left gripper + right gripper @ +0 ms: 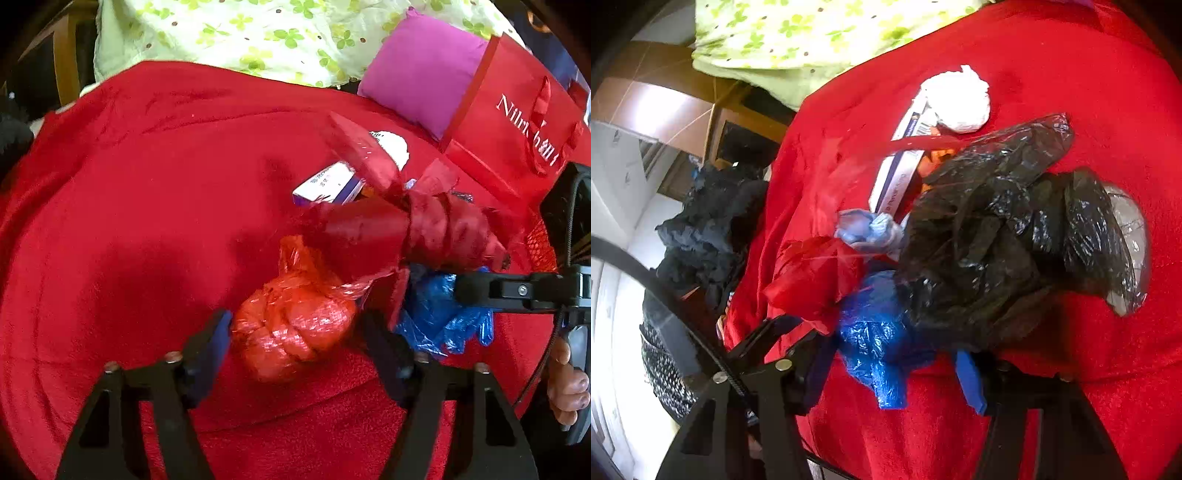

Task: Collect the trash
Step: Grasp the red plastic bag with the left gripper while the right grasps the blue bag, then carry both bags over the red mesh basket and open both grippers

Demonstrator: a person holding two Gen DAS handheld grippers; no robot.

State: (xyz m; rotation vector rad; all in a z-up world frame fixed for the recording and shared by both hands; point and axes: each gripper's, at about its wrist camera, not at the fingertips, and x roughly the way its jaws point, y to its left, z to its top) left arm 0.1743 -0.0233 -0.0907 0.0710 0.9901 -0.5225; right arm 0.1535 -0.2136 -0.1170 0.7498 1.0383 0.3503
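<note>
Left gripper (295, 343): being held over the red blanket (129, 206), jaws partly apart and straddling the orange plastic bundle (295, 328); the left pad is lying against the bundle's edge, but whether the right pad is touching it cannot be told.
Orange plastic bundle: lying on the blanket between the left fingers, a loose twist of film rising from its top.
Right gripper (897, 365): jaws partly apart, with the blue plastic bag (879, 350) being framed between them; a firm pinch cannot be told.
Blue plastic bag: crumpled on the blanket, just beside the orange bundle and under the black plastic bag (997, 236).
Other trash: a white paper wad (960, 99) and a white box (897, 177) are lying farther off, beyond the bags.
Red paper bag (509, 122): standing upright at the blanket's far right, well apart from the left gripper.
</note>
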